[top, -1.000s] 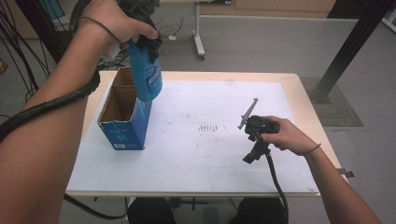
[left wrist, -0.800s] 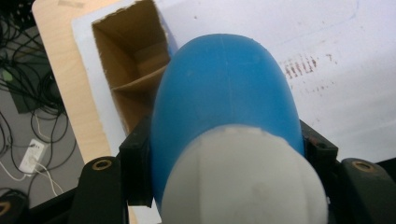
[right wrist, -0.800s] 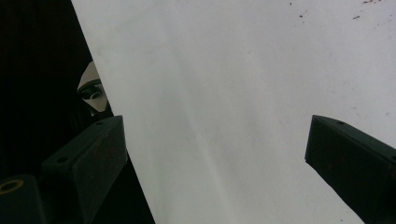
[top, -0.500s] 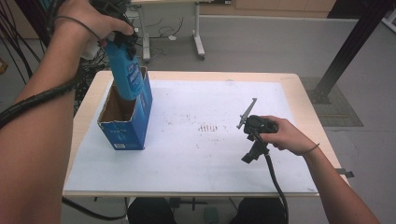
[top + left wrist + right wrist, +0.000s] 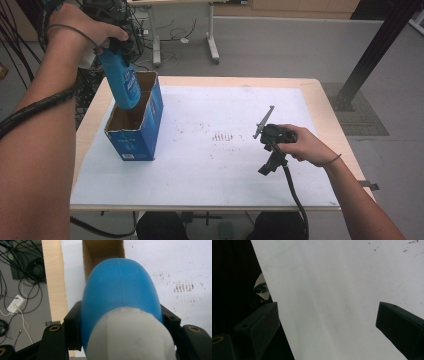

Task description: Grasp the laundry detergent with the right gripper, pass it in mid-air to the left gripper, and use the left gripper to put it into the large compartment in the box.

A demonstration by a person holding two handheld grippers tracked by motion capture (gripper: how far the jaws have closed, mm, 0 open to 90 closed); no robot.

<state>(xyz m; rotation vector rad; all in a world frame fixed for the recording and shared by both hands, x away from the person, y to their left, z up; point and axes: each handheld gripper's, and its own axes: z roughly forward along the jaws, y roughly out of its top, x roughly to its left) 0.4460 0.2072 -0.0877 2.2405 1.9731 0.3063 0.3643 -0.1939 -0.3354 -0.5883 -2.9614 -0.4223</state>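
White paper covers the table (image 5: pixel 200 195). Near its left edge stands an open blue box (image 5: pixel 136 131). The left gripper (image 5: pixel 120 322) squeezes a blue bottle (image 5: pixel 120 80) and holds it bottom-down over the box mouth. The right gripper (image 5: pixel 327 322) rests wide open, holding nothing. The bottle could bump the box rim and knock the box over.
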